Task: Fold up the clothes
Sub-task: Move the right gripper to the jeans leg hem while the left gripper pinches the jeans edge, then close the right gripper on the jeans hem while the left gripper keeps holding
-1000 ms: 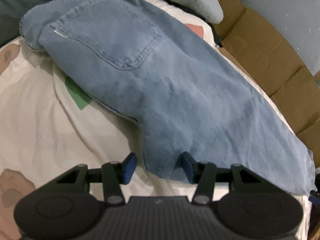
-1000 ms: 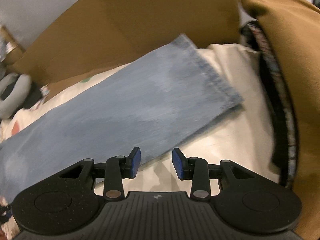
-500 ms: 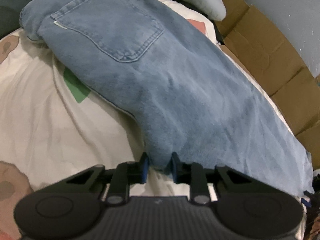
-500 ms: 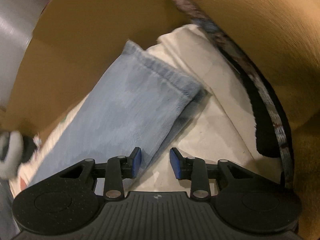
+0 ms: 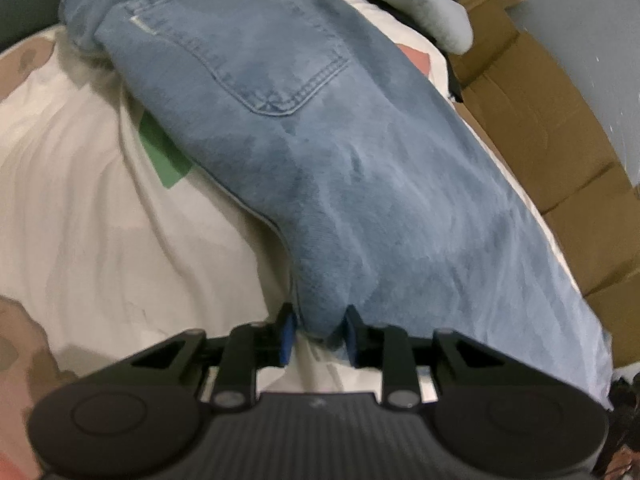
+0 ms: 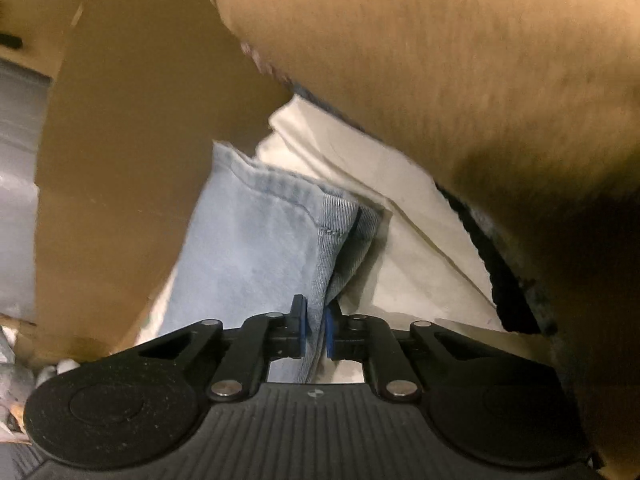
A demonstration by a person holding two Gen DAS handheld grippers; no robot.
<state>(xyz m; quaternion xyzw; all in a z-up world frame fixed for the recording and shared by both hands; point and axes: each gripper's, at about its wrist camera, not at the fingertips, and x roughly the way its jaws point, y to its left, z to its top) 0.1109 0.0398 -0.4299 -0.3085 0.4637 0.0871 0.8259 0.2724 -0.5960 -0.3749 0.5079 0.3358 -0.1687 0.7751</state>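
Note:
Light blue jeans (image 5: 320,160) lie spread on a bed, back pocket up, with the waist at the far left. In the left wrist view my left gripper (image 5: 318,338) pinches a bunched fold at the crotch edge; the cloth fills the gap between its blue pads while the jaws ease slightly apart. In the right wrist view a jeans leg (image 6: 260,248) runs up to its stitched hem. My right gripper (image 6: 316,332) is closing on the leg's side edge near that hem, both pads against the denim.
A cream bedsheet (image 5: 120,240) with coloured patches lies under the jeans. Flattened cardboard (image 5: 560,140) lines the right side, also standing as cardboard (image 6: 140,160) beside the leg. A mustard ribbed cloth (image 6: 460,80) looms close on the right. A pale blue soft item (image 5: 420,8) lies beyond.
The left jaws came in from wide apart onto the crotch fold. The right gripper rolled, sank toward the leg edge, and its jaws came together on the denim.

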